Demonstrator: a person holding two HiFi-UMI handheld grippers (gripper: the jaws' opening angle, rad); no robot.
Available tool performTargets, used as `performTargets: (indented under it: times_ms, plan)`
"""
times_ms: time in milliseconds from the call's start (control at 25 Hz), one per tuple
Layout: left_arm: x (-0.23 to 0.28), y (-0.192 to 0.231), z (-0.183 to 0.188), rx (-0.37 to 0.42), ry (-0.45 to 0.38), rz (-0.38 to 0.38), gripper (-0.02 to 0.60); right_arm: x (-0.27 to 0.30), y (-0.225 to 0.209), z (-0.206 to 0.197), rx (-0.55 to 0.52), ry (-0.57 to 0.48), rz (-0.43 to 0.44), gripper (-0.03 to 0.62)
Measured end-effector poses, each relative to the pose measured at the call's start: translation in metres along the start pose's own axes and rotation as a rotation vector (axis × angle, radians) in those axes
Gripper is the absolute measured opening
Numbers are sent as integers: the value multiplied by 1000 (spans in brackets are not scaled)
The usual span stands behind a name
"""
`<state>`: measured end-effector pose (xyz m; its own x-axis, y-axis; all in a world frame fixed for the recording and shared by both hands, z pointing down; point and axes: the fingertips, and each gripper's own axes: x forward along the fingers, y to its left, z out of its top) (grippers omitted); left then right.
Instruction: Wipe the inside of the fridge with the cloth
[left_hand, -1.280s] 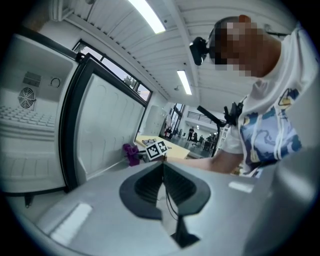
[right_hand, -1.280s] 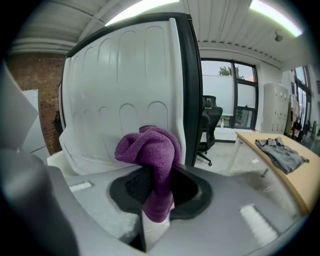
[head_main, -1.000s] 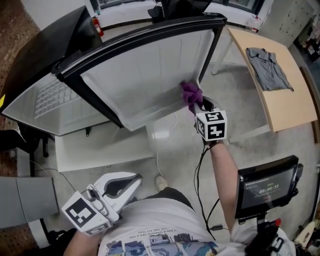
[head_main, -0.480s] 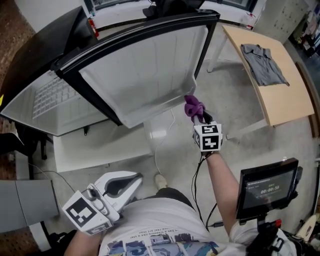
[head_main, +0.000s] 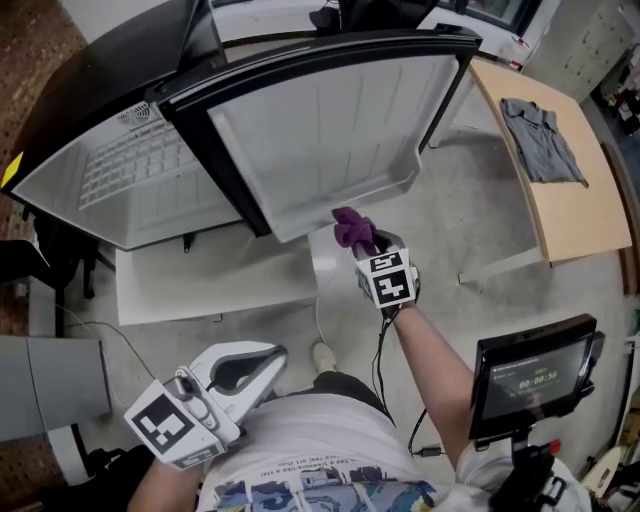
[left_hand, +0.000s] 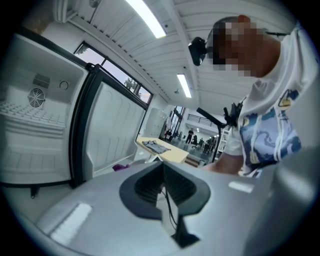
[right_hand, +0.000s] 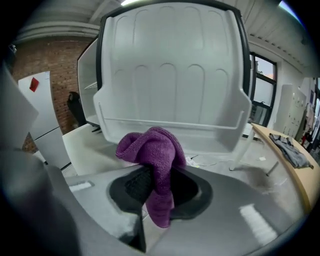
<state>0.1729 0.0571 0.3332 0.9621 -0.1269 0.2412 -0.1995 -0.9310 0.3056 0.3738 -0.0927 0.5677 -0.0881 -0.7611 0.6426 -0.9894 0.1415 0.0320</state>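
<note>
Right gripper, fingers pinching the cloth, sits mid-frame just below the fridge door lip; left gripper, fingers pressed together, empty, lower left, well apart.

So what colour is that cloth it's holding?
Purple. The cloth shows best in the right gripper view.

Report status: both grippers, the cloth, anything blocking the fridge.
Left hand-held gripper shut, empty, held low. Right hand-held gripper shut on purple cloth, facing the open fridge door; contact unclear. Nothing seen between cloth and door.
</note>
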Motion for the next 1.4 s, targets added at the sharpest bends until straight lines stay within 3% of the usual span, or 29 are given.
performTargets:
  times_ms: [320,560,1400]
  plan:
    - [-42,14,-9,-25,-21,77,6,29,101,30,-74,9,179,78]
    - [-67,23,-9,-31,-33,116,6,41,136,39,-44,34,261,78]
    - [-31,23,-3,-21,-8,74,6,46,43,24,218,89,292,78]
